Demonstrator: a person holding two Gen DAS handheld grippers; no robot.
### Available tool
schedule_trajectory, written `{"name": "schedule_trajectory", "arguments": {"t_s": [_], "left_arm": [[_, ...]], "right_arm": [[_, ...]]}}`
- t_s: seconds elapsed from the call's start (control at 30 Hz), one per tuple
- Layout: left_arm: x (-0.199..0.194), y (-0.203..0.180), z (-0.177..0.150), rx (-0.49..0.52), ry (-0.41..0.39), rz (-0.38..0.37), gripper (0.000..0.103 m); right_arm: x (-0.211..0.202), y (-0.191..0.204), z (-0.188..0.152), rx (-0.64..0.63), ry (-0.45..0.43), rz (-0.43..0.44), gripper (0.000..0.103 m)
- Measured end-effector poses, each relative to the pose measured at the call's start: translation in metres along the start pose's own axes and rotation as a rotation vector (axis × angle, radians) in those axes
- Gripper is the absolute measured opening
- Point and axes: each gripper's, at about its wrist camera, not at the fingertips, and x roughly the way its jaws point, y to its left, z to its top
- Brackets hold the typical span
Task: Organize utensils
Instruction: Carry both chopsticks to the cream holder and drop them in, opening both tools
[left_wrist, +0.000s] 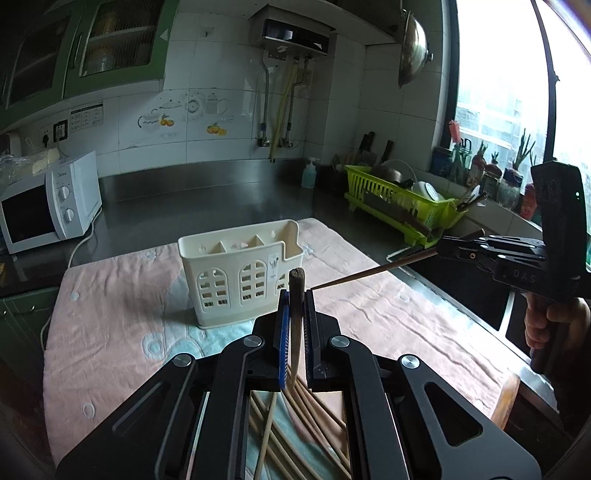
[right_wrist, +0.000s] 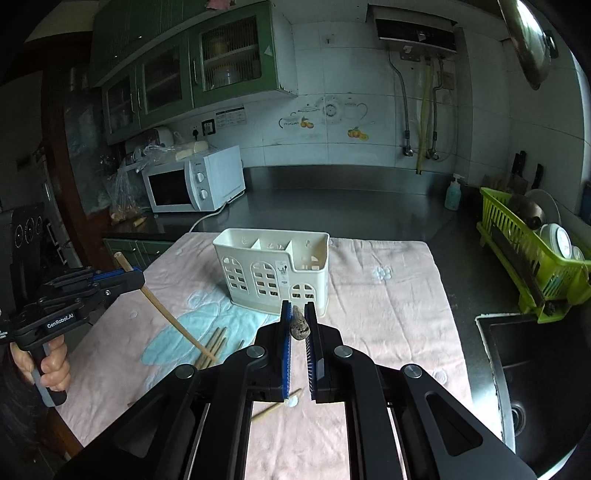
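Observation:
A cream utensil caddy (left_wrist: 240, 280) with several compartments stands on the pink towel (left_wrist: 110, 332); it also shows in the right wrist view (right_wrist: 273, 269). My left gripper (left_wrist: 295, 295) is shut on a chopstick (left_wrist: 296, 321), held in front of the caddy; the right wrist view shows the left gripper (right_wrist: 133, 278) with that chopstick (right_wrist: 166, 317) slanting down. My right gripper (right_wrist: 298, 306) is shut on a dark chopstick (right_wrist: 298, 325); the left wrist view shows the right gripper (left_wrist: 443, 249) with its chopstick (left_wrist: 373, 271) pointing at the caddy. Several loose chopsticks (left_wrist: 303, 417) lie on the towel below my left gripper.
A white microwave (right_wrist: 195, 181) stands at the back left of the steel counter (right_wrist: 332, 206). A green dish rack (right_wrist: 532, 251) with dishes and a dark sink (right_wrist: 535, 387) are on the right. A soap bottle (right_wrist: 453, 194) stands at the back.

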Motion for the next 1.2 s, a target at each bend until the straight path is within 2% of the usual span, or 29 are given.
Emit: {"name": "schedule_trajectory", "arguments": {"t_s": [0.13, 0.3, 0.5, 0.67, 0.77, 0.9, 1.2], "left_arm": [[-0.003, 0.003, 0.023, 0.011, -0.027, 0.026, 0.005], [-0.016, 0.009, 0.065, 0.025, -0.099, 0.072, 0.005], [-0.025, 0.024, 0.123, 0.015, -0.199, 0.148, 0.005], [-0.014, 0.039, 0.157, -0.007, -0.25, 0.186, 0.005], [0.003, 0.046, 0.166, -0.004, -0.256, 0.235, 0.005], [0.031, 0.057, 0.169, -0.009, -0.22, 0.264, 0.005], [0.075, 0.088, 0.15, -0.079, -0.13, 0.268, 0.006]], "right_arm": [[-0.004, -0.003, 0.029, -0.029, -0.004, 0.016, 0.007], [0.001, -0.004, 0.058, -0.081, 0.007, 0.009, 0.007], [0.03, -0.011, 0.082, -0.106, 0.067, -0.005, 0.007], [0.056, -0.017, 0.096, -0.104, 0.102, 0.002, 0.007], [0.071, -0.018, 0.1, -0.11, 0.122, 0.006, 0.007], [0.091, -0.018, 0.101, -0.124, 0.158, 0.013, 0.007], [0.13, -0.019, 0.098, -0.111, 0.228, 0.028, 0.007]]}}
